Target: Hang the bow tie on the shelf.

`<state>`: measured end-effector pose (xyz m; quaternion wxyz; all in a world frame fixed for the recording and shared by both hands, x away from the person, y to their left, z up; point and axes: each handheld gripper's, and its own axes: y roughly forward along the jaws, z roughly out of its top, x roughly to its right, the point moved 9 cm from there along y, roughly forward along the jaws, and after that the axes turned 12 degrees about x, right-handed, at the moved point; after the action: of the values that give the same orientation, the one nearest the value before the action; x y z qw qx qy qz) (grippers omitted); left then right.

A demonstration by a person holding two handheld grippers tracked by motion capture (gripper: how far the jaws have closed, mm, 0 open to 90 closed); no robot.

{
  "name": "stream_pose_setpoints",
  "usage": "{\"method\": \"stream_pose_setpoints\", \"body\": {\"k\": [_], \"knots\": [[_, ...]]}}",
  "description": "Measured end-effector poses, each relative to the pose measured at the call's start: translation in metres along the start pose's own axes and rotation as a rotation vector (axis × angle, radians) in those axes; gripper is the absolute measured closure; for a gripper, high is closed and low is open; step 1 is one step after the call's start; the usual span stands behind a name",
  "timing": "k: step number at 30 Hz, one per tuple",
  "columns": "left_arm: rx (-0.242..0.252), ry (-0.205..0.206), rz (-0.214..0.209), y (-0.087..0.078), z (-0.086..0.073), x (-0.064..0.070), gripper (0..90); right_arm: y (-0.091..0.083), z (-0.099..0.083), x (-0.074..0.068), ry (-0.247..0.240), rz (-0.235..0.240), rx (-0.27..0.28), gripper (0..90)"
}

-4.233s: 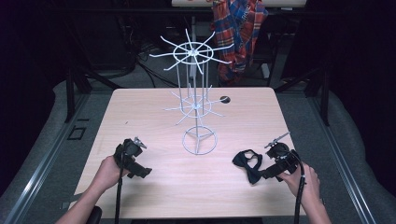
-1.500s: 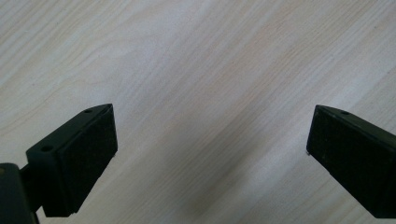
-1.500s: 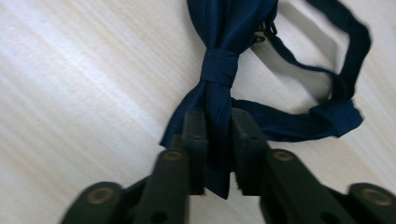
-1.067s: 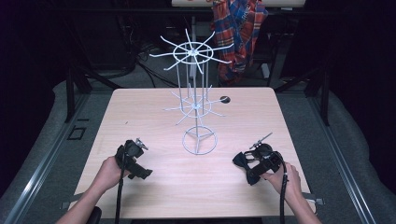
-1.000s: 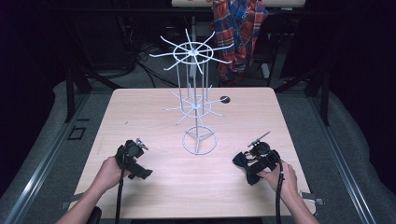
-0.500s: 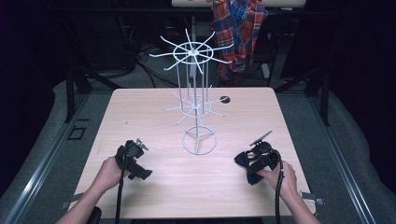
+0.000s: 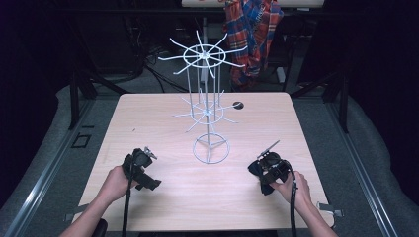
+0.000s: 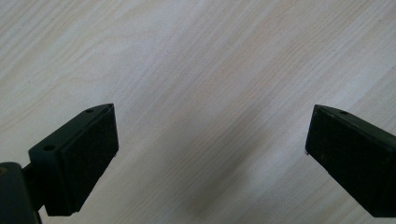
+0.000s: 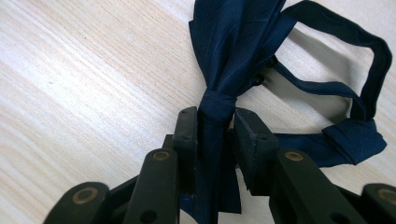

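Navy bow tie [image 9: 219,107] sits clamped in the right gripper [image 9: 215,122].

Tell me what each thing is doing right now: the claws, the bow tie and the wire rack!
Left claw: open, empty, over bare wood.
Right claw: shut on the bow tie's middle knot.
Bow tie: dark blue, lying on the table, strap looped beside it, pinched at the knot.
Wire rack: standing upright, arms bare, nothing hanging on it.
Table: light wood, level.
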<state>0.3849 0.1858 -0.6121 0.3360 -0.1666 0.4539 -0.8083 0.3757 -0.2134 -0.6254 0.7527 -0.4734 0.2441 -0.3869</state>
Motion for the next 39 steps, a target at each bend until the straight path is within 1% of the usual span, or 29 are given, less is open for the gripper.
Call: {"method": "stream_pose_setpoints", "body": {"k": [1, 2, 4, 7, 8, 9, 11, 12, 13, 14, 15, 16, 17, 18, 19, 21, 22, 23, 24, 26, 27, 29, 30, 31, 33, 34, 35, 37, 39], "knots": [[0.0, 0.0, 0.0, 0.0, 0.0, 0.0, 2.6, 0.0, 0.0, 0.0, 0.0, 0.0, 0.0, 71.8], [0.0, 0.0, 0.0, 0.0, 0.0, 0.0, 2.6, 0.001, 0.001, -0.002, -0.018, 0.003, 0.006, 73.6], [0.0, 0.0, 0.0, 0.0, 0.0, 0.0, 2.7, 0.001, 0.001, -0.003, -0.026, 0.003, 0.01, 74.5], [0.003, -0.003, 0.002, 0.0, 0.0, 0.0, 2.7, -0.002, 0.003, -0.005, -0.074, -0.017, 0.023, 82.0], [0.003, -0.003, 0.001, 0.0, 0.0, 0.0, 2.7, -0.003, 0.004, -0.005, -0.082, -0.021, 0.038, 82.5], [0.002, -0.004, 0.0, 0.0, 0.0, 0.0, 2.7, -0.003, 0.004, -0.007, -0.09, -0.008, 0.028, 82.5], [0.002, -0.003, 0.0, 0.0, 0.0, 0.0, 2.7, -0.003, 0.003, -0.006, -0.099, -0.015, 0.025, 82.5], [0.003, -0.003, -0.001, 0.0, 0.0, 0.0, 2.7, -0.003, 0.004, -0.006, -0.098, -0.007, 0.028, 79.3], [0.003, -0.003, 0.0, 0.0, 0.0, 0.0, 2.7, -0.004, 0.004, -0.005, -0.097, -0.011, 0.026, 74.8], [0.003, -0.003, 0.001, 0.0, 0.0, 0.0, 2.7, -0.004, 0.004, -0.005, -0.097, -0.011, 0.026, 74.8], [0.005, -0.004, 0.001, 0.0, 0.0, 0.0, 2.7, -0.003, 0.005, -0.005, -0.086, -0.008, 0.037, 68.4], [0.002, -0.005, 0.001, 0.001, 0.0, 0.0, 2.7, -0.004, 0.006, -0.004, -0.088, 0.005, 0.025, 63.3], [0.001, -0.004, 0.001, 0.001, 0.0, 0.0, 2.7, -0.001, 0.008, -0.005, -0.074, 0.006, 0.044, 59.4], [-0.001, -0.004, 0.001, 0.001, 0.0, 0.0, 2.7, -0.001, 0.008, -0.005, -0.074, 0.006, 0.044, 59.4], [-0.005, 0.0, -0.001, 0.001, 0.0, 0.0, 2.7, 0.002, 0.012, -0.007, -0.063, -0.002, 0.065, 55.6], [-0.006, 0.001, -0.001, 0.001, 0.0, 0.0, 2.7, 0.002, 0.013, -0.008, -0.063, -0.001, 0.067, 55.1], [-0.002, 0.0, 0.004, 0.002, 0.001, 0.0, 2.7, 0.002, 0.015, -0.008, -0.075, -0.005, 0.064, 54.6], [-0.002, -0.001, 0.003, 0.002, 0.001, 0.0, 2.7, 0.004, 0.019, -0.01, -0.069, -0.001, 0.077, 54.3], [-0.007, 0.0, 0.006, 0.001, 0.0, 0.0, 2.7, 0.006, 0.025, -0.013, -0.075, 0.012, 0.077, 51.5], [-0.006, -0.003, 0.006, 0.001, 0.0, 0.0, 2.7, 0.006, 0.031, -0.016, -0.06, 0.028, 0.086, 49.5], [-0.005, -0.006, 0.005, 0.001, 0.0, 0.0, 2.7, 0.006, 0.031, -0.016, -0.06, 0.028, 0.086, 49.5], [-0.009, -0.008, 0.003, 0.001, -0.001, -0.001, 2.7, 0.006, 0.036, -0.021, -0.041, 0.055, 0.077, 43.4], [-0.006, -0.008, 0.005, 0.001, -0.001, -0.001, 2.8, 0.008, 0.036, -0.022, -0.035, 0.056, 0.082, 41.9], [-0.006, -0.008, 0.005, 0.001, -0.001, -0.001, 2.8, 0.009, 0.036, -0.022, -0.034, 0.046, 0.069, 41.1], [-0.008, -0.003, 0.004, 0.001, -0.001, -0.001, 2.8, 0.011, 0.035, -0.021, -0.036, 0.037, 0.059, 42.5], [-0.008, -0.002, 0.004, 0.001, -0.001, 0.0, 2.8, 0.014, 0.035, -0.021, -0.035, 0.037, 0.05, 45.7], [-0.007, -0.002, 0.004, 0.001, -0.001, 0.0, 2.8, 0.016, 0.035, -0.022, -0.019, 0.028, 0.057, 48.1], [-0.004, -0.002, 0.004, 0.001, -0.001, -0.001, 2.9, 0.018, 0.033, -0.02, -0.028, 0.016, 0.038, 55.0], [-0.004, -0.005, 0.005, 0.001, -0.001, -0.001, 3.0, 0.019, 0.032, -0.02, -0.031, 0.02, 0.042, 62.6]]}}
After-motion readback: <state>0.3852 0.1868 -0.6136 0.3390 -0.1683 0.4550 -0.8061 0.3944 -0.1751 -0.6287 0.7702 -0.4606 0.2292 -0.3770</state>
